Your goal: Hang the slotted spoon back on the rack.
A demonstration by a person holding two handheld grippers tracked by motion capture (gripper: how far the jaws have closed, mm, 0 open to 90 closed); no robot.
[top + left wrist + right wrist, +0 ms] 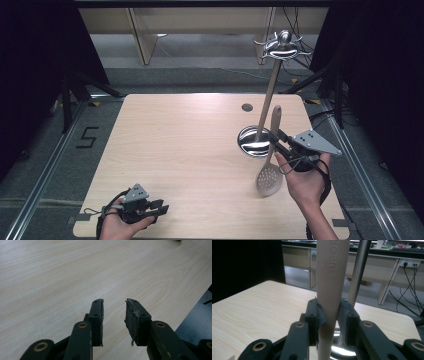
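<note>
While the slotted spoon (pixel 270 165) is clamped at its handle by the right gripper (pixel 278 141), it should be raised upright to the hooks of the stand (pixel 270 95), just beside on the left. Nothing is held in the left gripper (pixel 113 315), parted wide near the table (pixel 190 150) edge.

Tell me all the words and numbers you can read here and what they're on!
"5": black mark on the grey floor left of the table.
"suporis", roughly; top cut off, unsure: raised letters running down the beige slotted spoon handle between the right gripper pads.
</note>
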